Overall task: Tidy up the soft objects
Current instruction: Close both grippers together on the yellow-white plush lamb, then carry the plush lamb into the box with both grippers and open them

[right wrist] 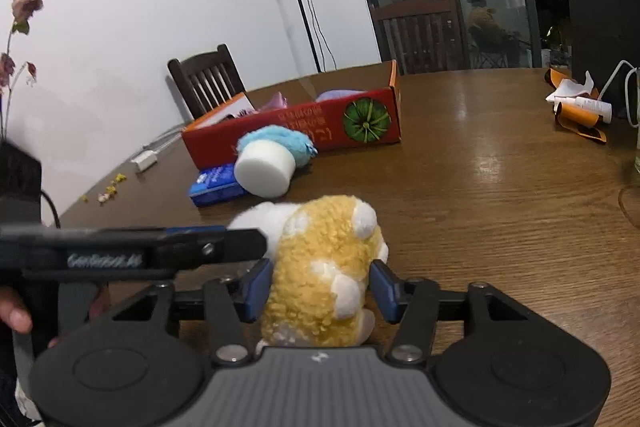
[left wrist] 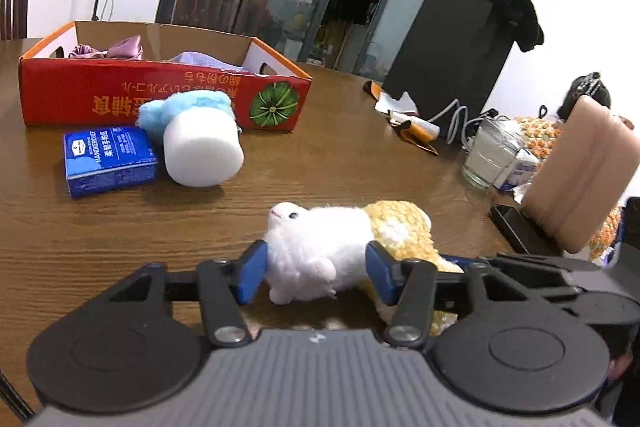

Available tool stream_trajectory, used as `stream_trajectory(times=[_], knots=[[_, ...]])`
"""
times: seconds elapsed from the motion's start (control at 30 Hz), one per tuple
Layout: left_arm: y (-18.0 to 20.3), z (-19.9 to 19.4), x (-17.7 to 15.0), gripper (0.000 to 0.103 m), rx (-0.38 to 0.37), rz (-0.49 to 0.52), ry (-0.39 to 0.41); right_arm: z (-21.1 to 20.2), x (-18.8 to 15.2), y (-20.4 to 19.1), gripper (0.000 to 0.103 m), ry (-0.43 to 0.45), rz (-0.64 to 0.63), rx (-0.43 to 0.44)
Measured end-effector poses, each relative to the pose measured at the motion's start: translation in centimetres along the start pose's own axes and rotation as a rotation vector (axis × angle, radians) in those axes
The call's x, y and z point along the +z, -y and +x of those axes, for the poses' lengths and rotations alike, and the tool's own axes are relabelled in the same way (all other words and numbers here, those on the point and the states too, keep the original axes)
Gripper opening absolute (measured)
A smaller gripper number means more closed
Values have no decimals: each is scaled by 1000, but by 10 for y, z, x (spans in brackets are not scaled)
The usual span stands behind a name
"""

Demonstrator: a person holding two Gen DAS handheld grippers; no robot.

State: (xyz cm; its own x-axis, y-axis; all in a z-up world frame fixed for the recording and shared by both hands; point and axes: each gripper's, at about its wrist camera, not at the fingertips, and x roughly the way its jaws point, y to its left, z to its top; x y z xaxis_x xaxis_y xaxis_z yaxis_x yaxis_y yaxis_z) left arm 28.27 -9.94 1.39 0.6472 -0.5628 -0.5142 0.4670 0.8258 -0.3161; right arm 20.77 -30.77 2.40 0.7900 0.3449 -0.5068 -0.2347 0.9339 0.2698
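A white plush rabbit (left wrist: 316,243) lies on the wooden table (left wrist: 360,155) against a yellow fleecy plush (left wrist: 400,227). My left gripper (left wrist: 316,269) is shut on the rabbit, both blue pads pressing its sides. My right gripper (right wrist: 320,285) is shut on the yellow plush (right wrist: 320,267), with the rabbit (right wrist: 264,219) just behind it to the left. The two grippers stand side by side. Farther off is a red cardboard box (left wrist: 120,95) holding purple cloths (left wrist: 124,47). Before it lie a blue fluffy toy (left wrist: 180,107), a white foam cylinder (left wrist: 204,151) and a blue tissue pack (left wrist: 108,155).
On the right side of the table stand a glass (left wrist: 490,155), a black upright box (left wrist: 444,67) with cables, a tan padded item (left wrist: 580,171) and an orange tube (right wrist: 580,111). Wooden chairs (right wrist: 204,79) stand behind the table. A hand (right wrist: 16,315) shows at the left edge.
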Motion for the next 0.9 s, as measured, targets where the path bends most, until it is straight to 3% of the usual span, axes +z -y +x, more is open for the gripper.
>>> stream_trajectory(times=[0.03,0.13,0.27,0.37,0.5,0.63,0.7,0.83,0.9], knots=[[0,1,2,47,1,3,4,1,0,0,45,4,-3,-6],[1,-3,22,46,-7,18,72,0,13,3,43,25,-10,-10],[-9,7,87,47,-5,59,169,7,72,8,43,118,-65,25],[-35,43,145,46,26,44,154,42,132,15,43,149,-128,39],[-80,104,196,45,52,-42,84,117,196,36,43,89,-100,49],[-109,151,211,45,108,-83,-35,184,228,43,43,-14,-142,17],[-111,163,208,44,153,-52,-67,208,233,44,43,-63,-166,-5],[-118,165,197,42,170,-48,-79,245,232,35,45,-181,-276,-72],[-121,163,193,42,182,-45,-74,250,229,27,45,-177,-310,-94]])
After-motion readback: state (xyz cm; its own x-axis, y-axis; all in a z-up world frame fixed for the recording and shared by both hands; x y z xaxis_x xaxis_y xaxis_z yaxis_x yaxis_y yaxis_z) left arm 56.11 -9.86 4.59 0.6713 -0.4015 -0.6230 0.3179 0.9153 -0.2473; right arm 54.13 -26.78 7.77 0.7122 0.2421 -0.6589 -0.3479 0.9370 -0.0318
